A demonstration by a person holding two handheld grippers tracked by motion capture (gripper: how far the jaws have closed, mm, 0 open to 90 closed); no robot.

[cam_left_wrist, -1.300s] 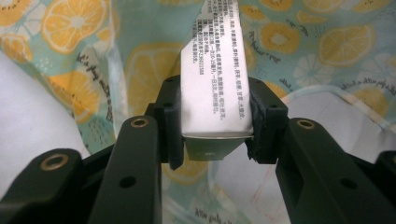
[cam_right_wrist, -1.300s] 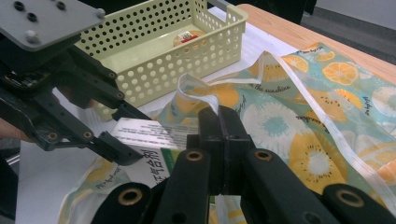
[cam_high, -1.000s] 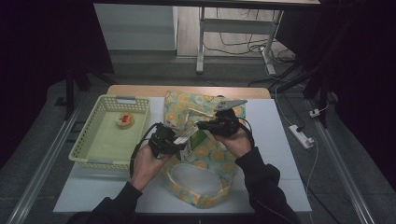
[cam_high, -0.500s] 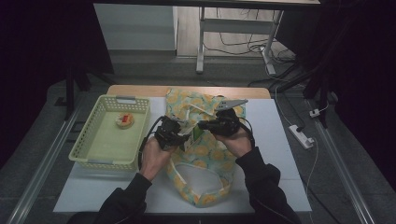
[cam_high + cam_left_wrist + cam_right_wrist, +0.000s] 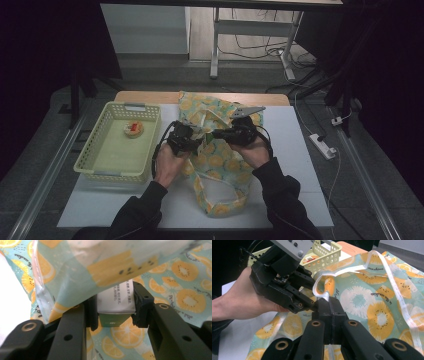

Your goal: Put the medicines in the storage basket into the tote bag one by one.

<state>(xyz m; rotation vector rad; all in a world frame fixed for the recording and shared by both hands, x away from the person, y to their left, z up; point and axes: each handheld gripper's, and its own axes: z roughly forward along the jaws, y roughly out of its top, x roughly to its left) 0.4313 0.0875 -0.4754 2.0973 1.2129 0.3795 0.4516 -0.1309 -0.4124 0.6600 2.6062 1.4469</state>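
A fruit-print cloth bag [image 5: 220, 162] lies on the white table [image 5: 300, 165]. In the left gripper view my left gripper [image 5: 115, 308] is shut on a white and green carton [image 5: 116, 302], whose far end sits under the bag's lifted edge [image 5: 82, 267]. In the high view the left gripper [image 5: 186, 139] is at the bag's mouth. My right gripper [image 5: 329, 302] is shut on the bag's white strap [image 5: 322, 288] and holds it up. In the high view the right gripper [image 5: 227, 134] sits close beside the left one.
A pale yellow basket [image 5: 95, 167] stands on the table's left side with a small orange item [image 5: 133, 129] in it. Its corner [image 5: 324, 252] shows behind the left gripper [image 5: 282, 287] in the right gripper view. A power strip [image 5: 324, 146] lies on the floor to the right.
My left gripper has moved right and away from the person, carrying the carton under the bag's edge. The bag's near part has shifted. The right gripper has kept still.
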